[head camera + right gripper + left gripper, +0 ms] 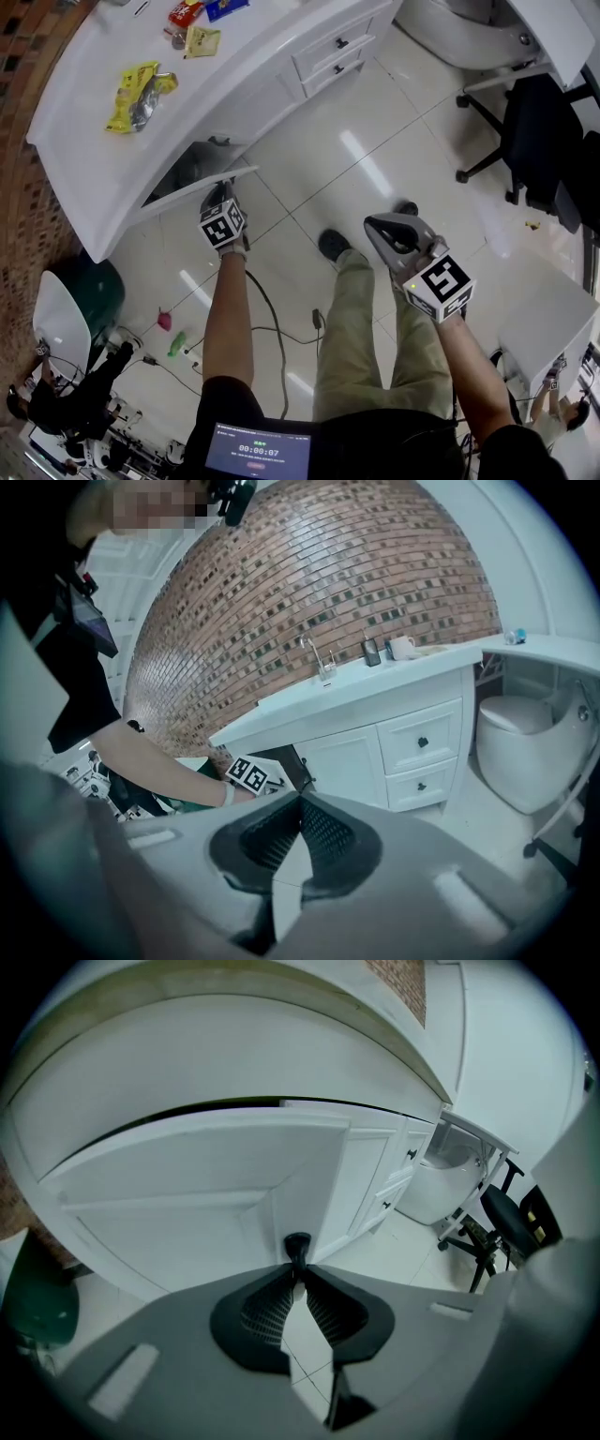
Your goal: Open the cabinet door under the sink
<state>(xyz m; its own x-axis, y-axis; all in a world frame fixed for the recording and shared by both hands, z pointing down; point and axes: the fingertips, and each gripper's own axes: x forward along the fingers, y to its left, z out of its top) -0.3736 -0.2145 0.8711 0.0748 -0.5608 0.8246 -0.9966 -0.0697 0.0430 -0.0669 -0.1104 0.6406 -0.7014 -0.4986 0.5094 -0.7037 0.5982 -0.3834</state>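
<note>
Vanity [94, 89] | one door [187, 1194] ajar | left claw [297, 1267] pinching knob [297, 1244] | two drawers [336, 43]

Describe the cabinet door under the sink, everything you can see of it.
The cabinet door is white and smooth, painted-looking, with a recessed rectangular panel and one small dark knob near a side edge. It stands partly open, angled out from the white vanity, with the dark cabinet interior showing behind it. The left tool is shut on the knob. Nothing else touches the door. No hinges show.
</note>
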